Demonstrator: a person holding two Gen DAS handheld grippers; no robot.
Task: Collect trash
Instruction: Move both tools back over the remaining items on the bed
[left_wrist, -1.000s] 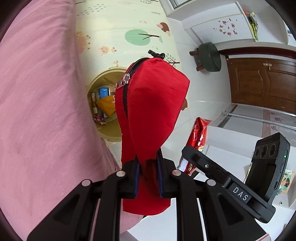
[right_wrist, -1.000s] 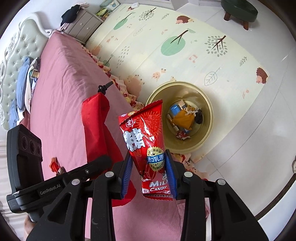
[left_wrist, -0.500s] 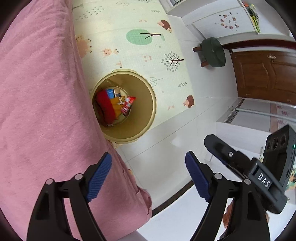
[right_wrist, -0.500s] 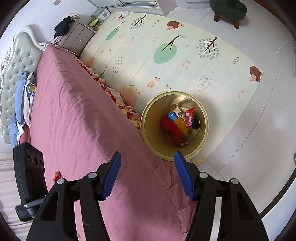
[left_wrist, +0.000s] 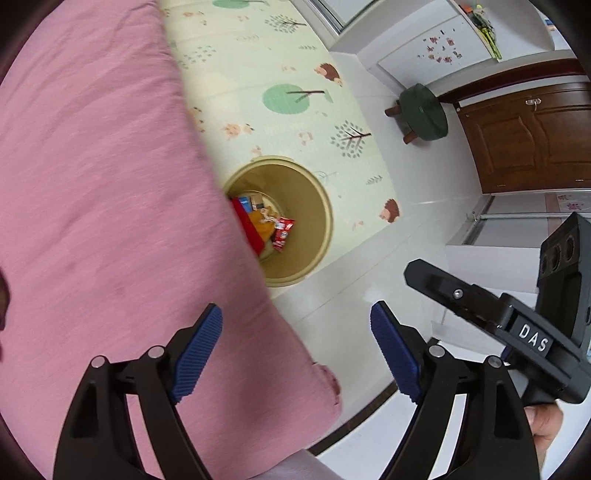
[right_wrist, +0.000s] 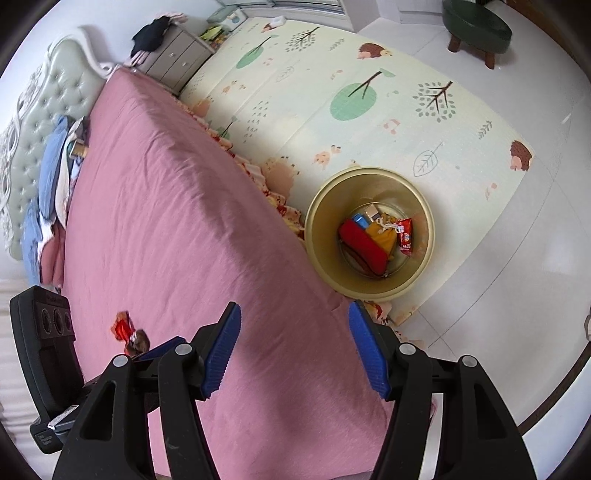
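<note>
Bed: one, under a pink sheet (right_wrist: 177, 229), filled the left side of both views; a tufted pale headboard (right_wrist: 48, 92) stood at its far end, with a heap of blue and pink bedding (right_wrist: 51, 184) against it.
Mat: one cream play mat (right_wrist: 369, 122) printed with trees and hedgehogs lay on the white tile floor beside the bed.
Door: one brown wooden door (left_wrist: 532, 144) showed in the left wrist view.
Nightstand: one grey set of drawers (right_wrist: 173, 62) stood past the headboard, dark clothing piled on top.
Stool: one round green stool (left_wrist: 423, 112) on wooden legs stood off the mat, well apart from the bin.
Bin: one tan round bin (right_wrist: 421, 258) stood on the mat just beside the bed edge (the left wrist view hid part of its rim behind the sheet).
Bin contents: one red zip pouch (right_wrist: 360, 242), one yellow drawstring bag (right_wrist: 382, 236), one red candy packet (right_wrist: 405, 236), one blue item (right_wrist: 360, 220) and one small box, too small to read, all lay at the bottom, touching one another.
Left gripper (left_wrist: 295, 354): one, jaws spread wide with nothing between the blue pads, over the bed corner.
Right gripper (right_wrist: 295, 349): one, jaws likewise wide apart and empty, above the sheet.
Wrapper: one small red wrapper (right_wrist: 125, 330) lay on the sheet near the left gripper's body, well apart from the bin.
</note>
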